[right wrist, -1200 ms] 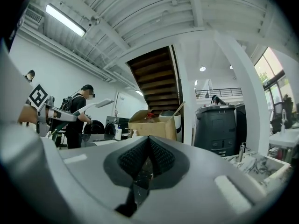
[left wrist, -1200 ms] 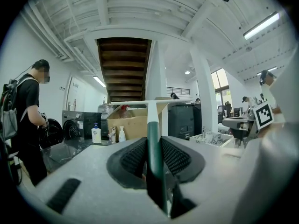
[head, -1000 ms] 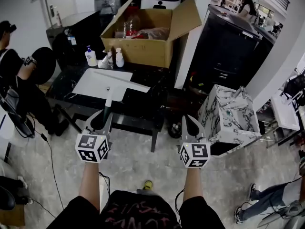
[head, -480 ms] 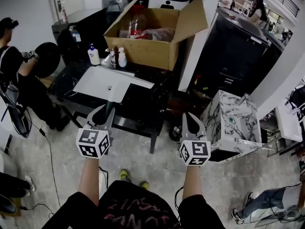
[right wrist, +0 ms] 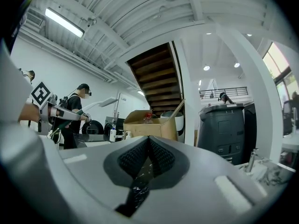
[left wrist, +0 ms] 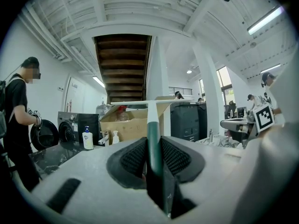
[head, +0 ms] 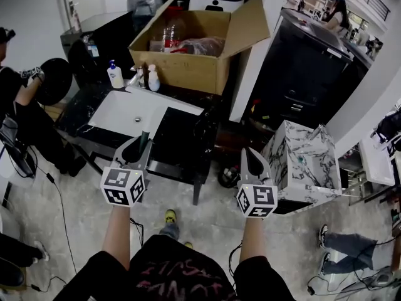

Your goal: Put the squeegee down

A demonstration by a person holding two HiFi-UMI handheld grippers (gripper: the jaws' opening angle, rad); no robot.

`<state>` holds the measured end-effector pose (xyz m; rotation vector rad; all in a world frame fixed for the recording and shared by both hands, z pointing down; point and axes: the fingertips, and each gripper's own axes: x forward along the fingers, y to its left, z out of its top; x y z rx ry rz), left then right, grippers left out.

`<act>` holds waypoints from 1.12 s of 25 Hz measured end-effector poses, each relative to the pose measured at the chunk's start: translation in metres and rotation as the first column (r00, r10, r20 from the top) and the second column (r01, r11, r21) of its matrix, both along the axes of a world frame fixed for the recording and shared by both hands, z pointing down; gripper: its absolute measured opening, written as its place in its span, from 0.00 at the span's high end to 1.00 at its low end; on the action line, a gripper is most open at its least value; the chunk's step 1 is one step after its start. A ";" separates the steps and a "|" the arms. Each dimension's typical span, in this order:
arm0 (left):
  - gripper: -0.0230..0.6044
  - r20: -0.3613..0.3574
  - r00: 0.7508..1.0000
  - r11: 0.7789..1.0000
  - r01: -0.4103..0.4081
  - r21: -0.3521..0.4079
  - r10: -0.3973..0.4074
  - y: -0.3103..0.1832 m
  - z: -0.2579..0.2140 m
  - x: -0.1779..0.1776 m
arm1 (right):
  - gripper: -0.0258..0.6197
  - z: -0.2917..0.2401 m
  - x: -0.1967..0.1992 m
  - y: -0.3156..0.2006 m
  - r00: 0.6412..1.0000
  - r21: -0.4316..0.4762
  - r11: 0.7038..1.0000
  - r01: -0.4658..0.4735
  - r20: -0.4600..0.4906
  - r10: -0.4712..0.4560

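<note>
Black counter (head: 180, 133) with white sink (head: 113, 113) fills the upper left of the head view, with the cardboard box (head: 188, 71) above it. Lower left, I read the left gripper (head: 139, 145) clamped on the squeegee (head: 145, 137) handle, blade over the sink. Lower centre-right, the right gripper (head: 248, 158) has its jaws pressed together, holding nothing.

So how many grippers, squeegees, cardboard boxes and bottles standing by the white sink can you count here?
Grippers: 2 (left gripper, right gripper)
Squeegee: 1
Cardboard box: 1
Bottles by the sink: 2 (pump bottle, small bottle)
Total: 6
</note>
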<state>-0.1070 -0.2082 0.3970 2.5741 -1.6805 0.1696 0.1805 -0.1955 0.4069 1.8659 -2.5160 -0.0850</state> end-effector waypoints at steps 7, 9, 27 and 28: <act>0.80 -0.017 1.000 1.000 -0.015 -0.010 0.014 -0.041 0.009 -0.003 | 0.94 0.007 -0.005 -0.034 1.000 -0.011 1.000 -0.012 -0.014 0.012; 0.80 -0.023 1.000 1.000 -0.021 -0.014 0.021 -0.056 0.010 -0.005 | 0.94 0.007 -0.005 -0.046 1.000 -0.013 1.000 -0.022 -0.015 0.022; 0.80 -0.082 0.993 0.993 -0.095 -0.069 0.089 -0.201 0.035 -0.021 | 0.94 0.012 -0.028 -0.166 0.993 -0.045 0.992 -0.115 -0.040 0.113; 0.80 -0.083 0.992 0.992 -0.099 -0.075 0.093 -0.206 0.038 -0.021 | 0.94 0.013 -0.029 -0.170 0.992 -0.045 0.992 -0.118 -0.041 0.116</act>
